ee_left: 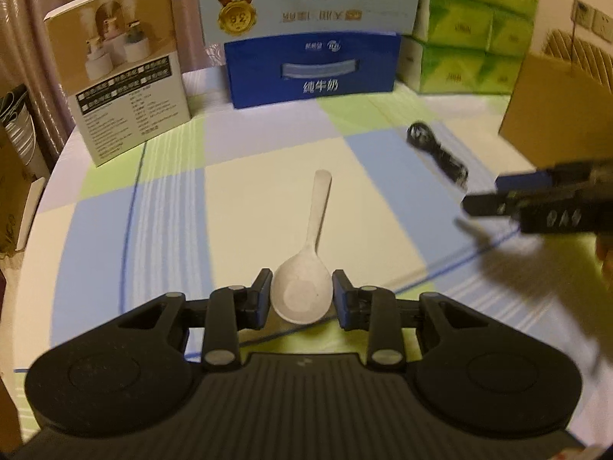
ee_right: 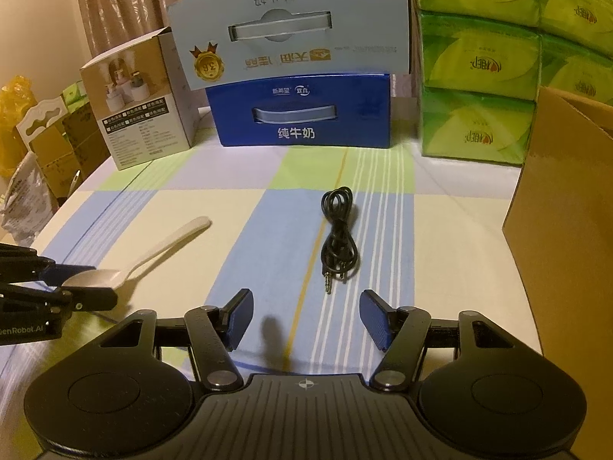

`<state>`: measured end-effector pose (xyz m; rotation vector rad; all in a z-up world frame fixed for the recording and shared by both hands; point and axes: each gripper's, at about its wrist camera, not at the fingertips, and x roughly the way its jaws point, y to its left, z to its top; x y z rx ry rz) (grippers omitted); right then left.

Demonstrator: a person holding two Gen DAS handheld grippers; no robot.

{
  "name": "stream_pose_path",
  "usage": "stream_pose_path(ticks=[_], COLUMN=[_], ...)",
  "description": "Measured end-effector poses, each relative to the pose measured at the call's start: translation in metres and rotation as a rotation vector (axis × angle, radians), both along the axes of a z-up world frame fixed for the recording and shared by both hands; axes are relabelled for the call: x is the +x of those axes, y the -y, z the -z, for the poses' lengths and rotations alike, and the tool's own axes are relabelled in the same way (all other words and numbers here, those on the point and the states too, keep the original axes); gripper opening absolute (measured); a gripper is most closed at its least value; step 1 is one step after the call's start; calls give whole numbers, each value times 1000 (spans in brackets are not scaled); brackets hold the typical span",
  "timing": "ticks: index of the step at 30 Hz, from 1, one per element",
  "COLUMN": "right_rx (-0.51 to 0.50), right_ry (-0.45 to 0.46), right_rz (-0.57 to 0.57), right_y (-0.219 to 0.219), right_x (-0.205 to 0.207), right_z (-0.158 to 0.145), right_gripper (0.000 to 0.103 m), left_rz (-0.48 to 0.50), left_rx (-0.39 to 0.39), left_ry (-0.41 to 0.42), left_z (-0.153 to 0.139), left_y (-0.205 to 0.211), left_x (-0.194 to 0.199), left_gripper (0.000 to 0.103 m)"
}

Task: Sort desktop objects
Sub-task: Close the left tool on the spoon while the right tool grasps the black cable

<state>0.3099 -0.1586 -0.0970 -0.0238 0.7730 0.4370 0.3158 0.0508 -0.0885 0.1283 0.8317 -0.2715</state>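
Note:
A white plastic spoon [ee_left: 306, 268] lies on the checked tablecloth, handle pointing away. My left gripper [ee_left: 301, 294] has its jaws on either side of the spoon's bowl, closed against it; the spoon also shows in the right wrist view [ee_right: 153, 255] with the left gripper [ee_right: 82, 281] on its bowl. A coiled black audio cable [ee_right: 339, 235] lies just ahead of my right gripper [ee_right: 306, 320], which is open and empty above the cloth. The cable [ee_left: 436, 151] and the right gripper [ee_left: 482, 197] also show at the right of the left wrist view.
A brown cardboard box [ee_right: 567, 211] stands at the right. At the back stand a blue milk carton [ee_right: 302, 111] with a pale carton on top, green tissue packs [ee_right: 479, 88] and a product box [ee_right: 141, 103]. The table edge curves at the left.

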Motion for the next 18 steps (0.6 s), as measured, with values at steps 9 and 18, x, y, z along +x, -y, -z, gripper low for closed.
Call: stream_pose_path(ticks=[9, 18], right_rx=[12, -11], right_ry=[39, 106], right_rz=[33, 21], right_y=[4, -4], right_x=[22, 35], right_z=[14, 20], right_gripper=[47, 45], left_rz=[-86, -109], left_rx=[-104, -100], left_ry=[1, 35], left_z=[10, 17], left_y=[29, 44], left_x=[12, 20], left_gripper=[28, 28])
